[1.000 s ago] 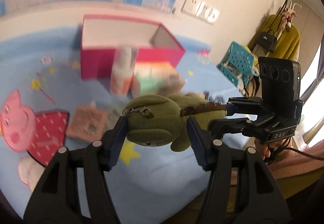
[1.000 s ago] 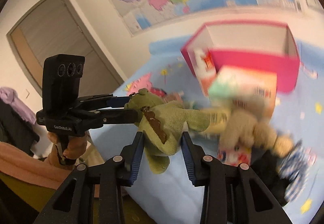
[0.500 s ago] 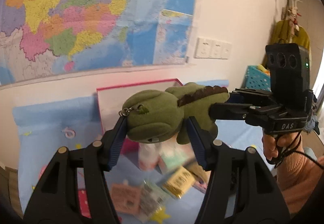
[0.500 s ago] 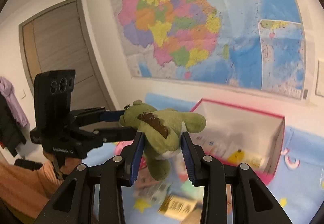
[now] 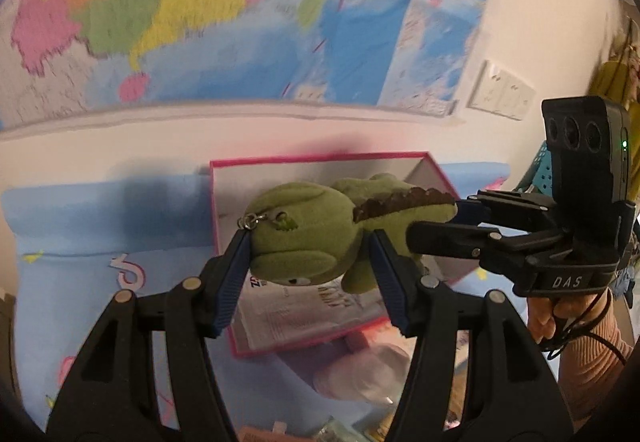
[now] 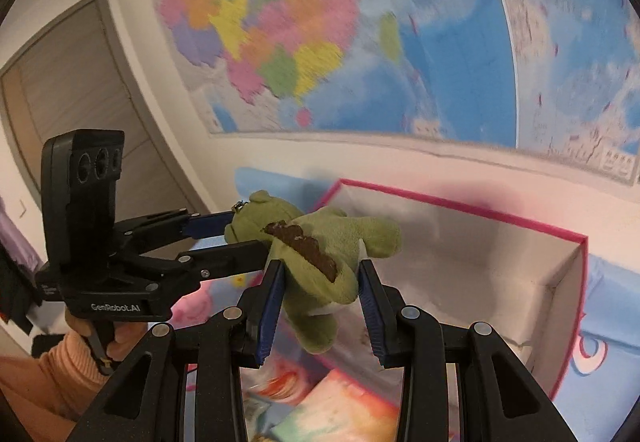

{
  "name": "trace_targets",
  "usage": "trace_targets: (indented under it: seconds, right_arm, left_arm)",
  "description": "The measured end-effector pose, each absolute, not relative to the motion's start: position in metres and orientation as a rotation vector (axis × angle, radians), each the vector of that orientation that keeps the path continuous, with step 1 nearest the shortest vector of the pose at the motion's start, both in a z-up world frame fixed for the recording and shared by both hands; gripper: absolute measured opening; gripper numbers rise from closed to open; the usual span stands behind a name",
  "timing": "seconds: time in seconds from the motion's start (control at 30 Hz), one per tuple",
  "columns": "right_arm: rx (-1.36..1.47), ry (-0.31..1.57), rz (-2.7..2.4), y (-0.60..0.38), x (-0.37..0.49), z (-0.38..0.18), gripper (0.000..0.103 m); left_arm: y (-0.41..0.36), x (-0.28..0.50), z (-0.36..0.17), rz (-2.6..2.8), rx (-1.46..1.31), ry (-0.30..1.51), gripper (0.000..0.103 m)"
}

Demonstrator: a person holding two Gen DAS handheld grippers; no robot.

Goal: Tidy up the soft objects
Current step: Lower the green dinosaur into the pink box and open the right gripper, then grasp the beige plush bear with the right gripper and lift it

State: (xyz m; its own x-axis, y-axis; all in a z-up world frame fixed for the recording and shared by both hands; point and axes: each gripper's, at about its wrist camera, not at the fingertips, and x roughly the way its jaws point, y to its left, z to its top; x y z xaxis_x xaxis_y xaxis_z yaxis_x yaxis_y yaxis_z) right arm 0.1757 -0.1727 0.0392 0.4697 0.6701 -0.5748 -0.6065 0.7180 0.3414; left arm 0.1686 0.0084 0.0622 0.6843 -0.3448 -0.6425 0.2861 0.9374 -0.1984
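The plush dinosaur is olive green with a dark brown ridge along its back and a silver clasp at its head. Each black claw has blue pads. The box is hot pink outside, white inside. The cloth beneath is light blue with cartoon prints. The wall map mixes pink, orange, yellow, green and purple against blue sea.

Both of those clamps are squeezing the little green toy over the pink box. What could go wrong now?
If one gripper lets go early, the toy could swing or drop outside the box. Left gripper pinches its head, right gripper its body, so pulling apart may strain seams. The keyring by the left finger could snag.
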Motion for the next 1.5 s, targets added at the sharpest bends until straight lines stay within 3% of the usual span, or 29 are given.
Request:
trace_targets:
  seconds: [0.37, 0.43, 0.47, 0.5, 0.73, 1.1, 1.5]
  right_arm:
    - [0.081, 0.889, 0.676, -0.161, 0.238, -0.001, 0.04]
    - [0.056, 0.935, 0.624, -0.153, 0.248, -0.008, 0.045]
    - [0.035, 0.951, 0.6, -0.15, 0.251, -0.013, 0.055]
    - [0.036, 0.951, 0.595, -0.149, 0.251, -0.014, 0.056]
    - [0.097, 0.906, 0.557, -0.172, 0.233, -0.008, 0.056]
    - [0.171, 0.75, 0.716, -0.253, 0.104, 0.041, 0.057]
    - [0.166, 0.959, 0.685, -0.291, 0.014, -0.032, 0.058]
  left_arm:
    - [0.0, 0.22, 0.026, -0.314, -0.089, 0.827, 0.061]
    - [-0.004, 0.224, 0.026, -0.288, -0.062, 0.819, 0.061]
    - [-0.005, 0.225, 0.026, -0.278, -0.056, 0.815, 0.061]
    - [-0.005, 0.226, 0.026, -0.273, -0.059, 0.815, 0.061]
    - [0.006, 0.207, 0.035, -0.251, -0.081, 0.765, 0.061]
    - [-0.009, 0.094, 0.07, -0.516, -0.021, 0.616, 0.061]
    - [-0.099, 0.03, -0.006, -0.763, 0.102, 0.832, 0.061]
